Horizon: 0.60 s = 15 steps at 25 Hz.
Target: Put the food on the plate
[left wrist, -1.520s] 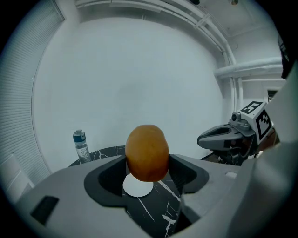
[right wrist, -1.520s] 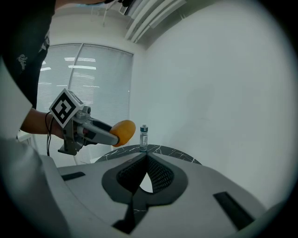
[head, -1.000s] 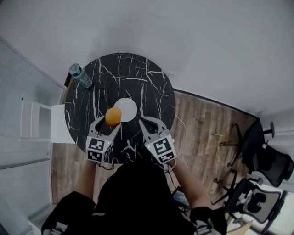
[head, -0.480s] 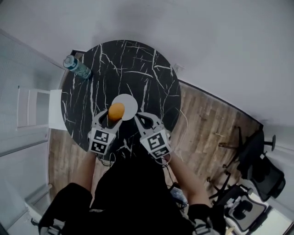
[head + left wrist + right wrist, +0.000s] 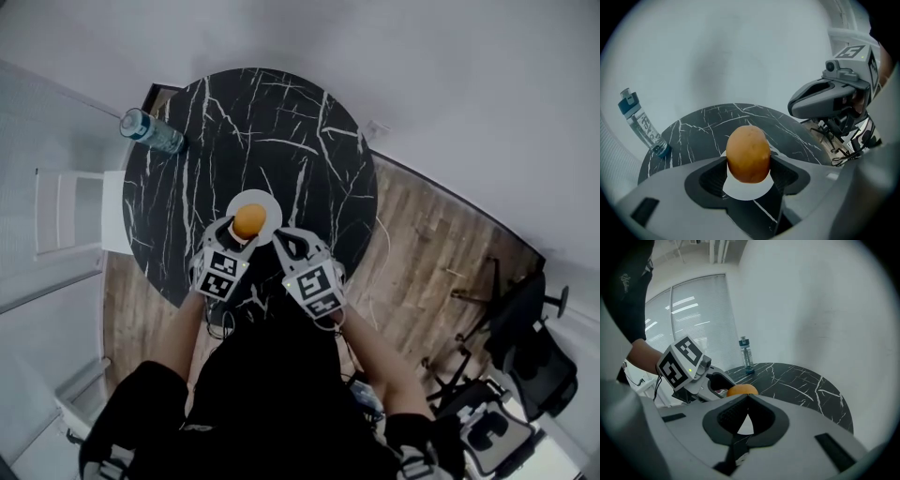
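An orange-brown rounded food item (image 5: 748, 153) is clamped between the jaws of my left gripper (image 5: 749, 172). It hangs just above the small white plate (image 5: 749, 191). In the head view the food (image 5: 248, 221) lies over the plate (image 5: 266, 204) near the front of the round black marble table (image 5: 281, 122), with the left gripper (image 5: 242, 234) reaching in from the near side. My right gripper (image 5: 279, 240) hovers beside the plate's right edge, shut and holding nothing. Its own view (image 5: 746, 398) shows the food (image 5: 742, 390) just beyond its closed tips.
A clear water bottle (image 5: 148, 131) with a blue cap stands at the table's far left edge. A white shelf unit (image 5: 70, 211) is left of the table. Office chairs (image 5: 525, 366) stand on the wood floor to the right.
My left gripper has carried the food rightward and forward, from beside the plate to over it. The right gripper has stayed close alongside.
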Tool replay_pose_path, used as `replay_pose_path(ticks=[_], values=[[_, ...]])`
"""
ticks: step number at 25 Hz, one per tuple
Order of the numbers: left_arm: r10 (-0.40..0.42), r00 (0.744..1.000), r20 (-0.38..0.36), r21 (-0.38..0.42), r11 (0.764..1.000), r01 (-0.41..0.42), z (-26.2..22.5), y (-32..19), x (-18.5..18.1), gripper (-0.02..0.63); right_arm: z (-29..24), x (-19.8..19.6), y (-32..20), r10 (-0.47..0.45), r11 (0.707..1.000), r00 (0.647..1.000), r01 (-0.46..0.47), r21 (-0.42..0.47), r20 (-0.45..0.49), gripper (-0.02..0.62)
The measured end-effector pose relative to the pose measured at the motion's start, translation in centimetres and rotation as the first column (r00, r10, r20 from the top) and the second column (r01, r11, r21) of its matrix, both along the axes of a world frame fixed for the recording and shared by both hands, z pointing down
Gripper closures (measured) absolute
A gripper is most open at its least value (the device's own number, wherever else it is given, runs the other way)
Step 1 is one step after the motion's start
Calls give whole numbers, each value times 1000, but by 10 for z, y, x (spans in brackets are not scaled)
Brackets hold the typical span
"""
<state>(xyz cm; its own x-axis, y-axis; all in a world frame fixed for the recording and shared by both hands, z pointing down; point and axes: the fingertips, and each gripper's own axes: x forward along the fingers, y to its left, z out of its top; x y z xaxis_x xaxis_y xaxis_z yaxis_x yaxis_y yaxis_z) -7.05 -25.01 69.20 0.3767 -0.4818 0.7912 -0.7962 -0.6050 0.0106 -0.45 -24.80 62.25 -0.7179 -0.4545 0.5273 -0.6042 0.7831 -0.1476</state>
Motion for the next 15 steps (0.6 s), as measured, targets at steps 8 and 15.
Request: replay_pose_path(ticks=[8,15], values=[[63,997,55,-53,997,-60,27,-4,3,325,16,2,-1,-44,999,999,44,-29,-20,599],[152,980,126,-100,985,-140,48,-5,-1,325,28,2,-2,-53,997,998,51,-54,-22,598]])
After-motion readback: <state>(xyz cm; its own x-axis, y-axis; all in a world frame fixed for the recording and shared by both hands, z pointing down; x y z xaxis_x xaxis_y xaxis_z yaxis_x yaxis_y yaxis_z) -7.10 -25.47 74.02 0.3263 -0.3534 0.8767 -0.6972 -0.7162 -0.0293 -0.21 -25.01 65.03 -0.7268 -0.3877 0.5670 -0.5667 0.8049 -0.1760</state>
